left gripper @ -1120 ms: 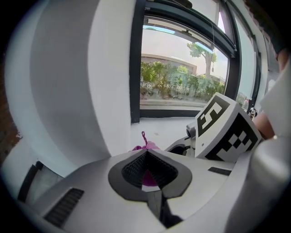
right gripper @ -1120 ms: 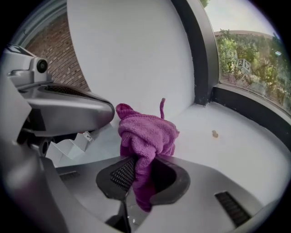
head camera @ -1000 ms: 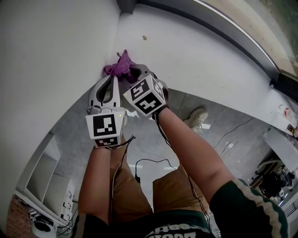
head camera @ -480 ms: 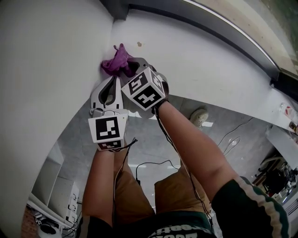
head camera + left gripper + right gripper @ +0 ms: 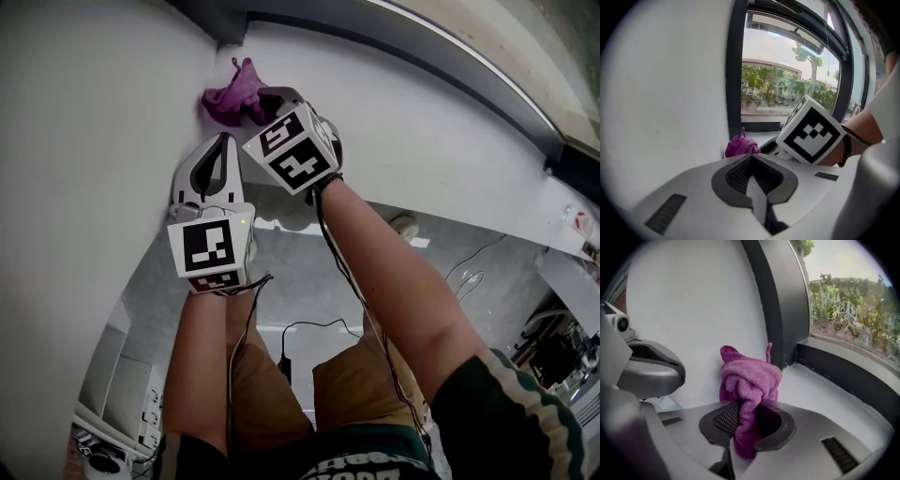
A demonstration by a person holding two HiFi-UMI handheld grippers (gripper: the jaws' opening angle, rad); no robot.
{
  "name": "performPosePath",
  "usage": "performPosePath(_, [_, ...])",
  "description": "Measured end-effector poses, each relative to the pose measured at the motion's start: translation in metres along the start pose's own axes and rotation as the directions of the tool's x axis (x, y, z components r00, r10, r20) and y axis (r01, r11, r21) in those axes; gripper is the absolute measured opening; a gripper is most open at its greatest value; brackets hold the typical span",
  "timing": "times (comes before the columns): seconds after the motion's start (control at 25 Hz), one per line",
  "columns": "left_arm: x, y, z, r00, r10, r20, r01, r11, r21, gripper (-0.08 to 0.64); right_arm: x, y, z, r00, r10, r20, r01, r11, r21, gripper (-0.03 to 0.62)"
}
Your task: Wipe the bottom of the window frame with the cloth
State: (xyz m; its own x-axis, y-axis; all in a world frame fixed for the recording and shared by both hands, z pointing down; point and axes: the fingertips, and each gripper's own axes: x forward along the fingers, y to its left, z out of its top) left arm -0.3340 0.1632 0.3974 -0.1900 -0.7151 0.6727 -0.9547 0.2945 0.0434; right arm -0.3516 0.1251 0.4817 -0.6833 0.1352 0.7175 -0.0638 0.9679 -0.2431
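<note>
A bunched purple cloth (image 5: 232, 94) is pressed into the corner where the white side wall meets the white sill (image 5: 394, 112), just short of the dark window frame (image 5: 309, 28). My right gripper (image 5: 255, 105) is shut on the cloth (image 5: 750, 380), which bulges out past its jaws (image 5: 745, 416) near the bottom frame rail (image 5: 843, 376). My left gripper (image 5: 223, 142) hangs just behind and left of the right one, shut and empty. In the left gripper view its closed tips (image 5: 752, 159) point at the cloth (image 5: 740, 146) and the right gripper's marker cube (image 5: 811, 136).
The white wall (image 5: 84, 112) rises close on the left. The sill runs off to the right along the frame. Below lie a grey floor (image 5: 309, 281) with cables (image 5: 300, 328), and white shelving (image 5: 122, 412) at lower left.
Both grippers and the cloth have slid further along the sill into the corner, closer to the dark frame. The right gripper's hold on the cloth is unchanged.
</note>
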Motion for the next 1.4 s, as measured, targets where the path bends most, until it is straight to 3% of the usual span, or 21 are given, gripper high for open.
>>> performPosePath(0.24, [0.010, -0.001, 0.014, 1.000, -0.014, 0.010, 0.014, 1.000, 0.015, 0.009, 0.003, -0.031, 0.019, 0.999, -0.044, 0.003, 0.044, 0.999, 0.013, 0.084])
performPosePath(0.52, [0.020, -0.003, 0.027, 0.999, -0.034, 0.021, 0.034, 0.999, 0.020, 0.009, 0.008, -0.035, 0.023, 1.000, -0.021, 0.016, 0.020, 0.998, 0.067, 0.084])
performPosePath(0.68, [0.021, -0.004, 0.031, 0.999, -0.038, 0.023, 0.037, 0.999, 0.029, 0.009, 0.007, -0.036, 0.022, 1.000, -0.026, 0.016, 0.025, 0.999, 0.035, 0.084])
performPosePath(1.08, [0.021, -0.010, 0.036, 0.999, -0.041, 0.020, 0.040, 0.997, 0.060, 0.009, 0.000, -0.046, 0.012, 0.999, -0.028, -0.030, 0.030, 0.997, 0.070, 0.084])
performPosePath(1.4, [0.031, -0.042, 0.051, 0.998, -0.057, 0.028, 0.055, 0.995, 0.087, 0.009, -0.028, -0.078, -0.015, 0.998, -0.051, -0.042, 0.056, 0.991, 0.123, 0.084])
